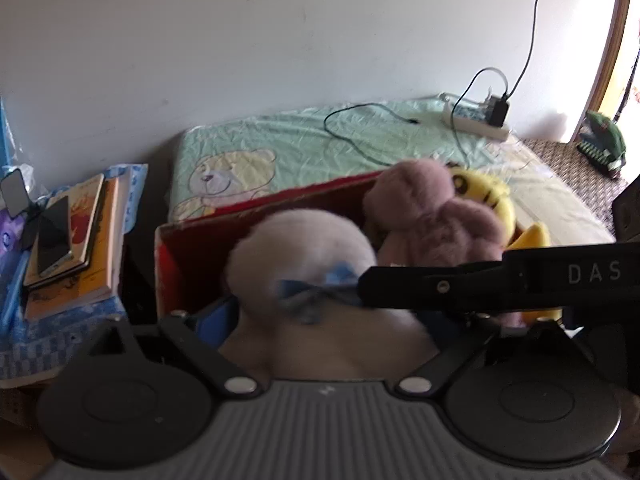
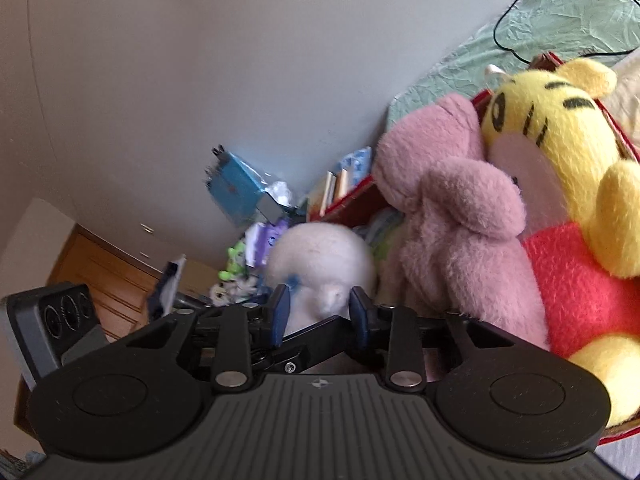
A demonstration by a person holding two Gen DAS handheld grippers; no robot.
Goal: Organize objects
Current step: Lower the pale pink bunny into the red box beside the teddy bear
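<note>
A: White plush first, since it is the thing in hand. In the left wrist view the white toy (image 1: 304,264) fills the space between the left gripper (image 1: 320,320) and the red box (image 1: 192,256), with a blue bow (image 1: 316,284) at its neck.

B: Is the left gripper holding it?

A: I cannot tell. Its blue pads are spread wide to either side of the plush body, but the toy hides the tips, so contact is unclear.

B: And the right one?

A: In the right wrist view the right gripper (image 2: 320,312) has its pads (image 2: 282,312) narrowed onto the toy from both sides, touching the fur. I judge that a firm hold. Its black finger also crosses the left view from the right, ending at the bow.

B: So which way does the toy lie?

A: Its long axis runs away from both grippers, rounded head farthest and body nearest, roughly upright over the box's near left end. The face is not visible.

B: What is to its right?

A: The pink toy (image 2: 452,216), then the yellow tiger (image 2: 560,120), both already in the box. The free room lies on the left, so the toy probably goes down there.
</note>
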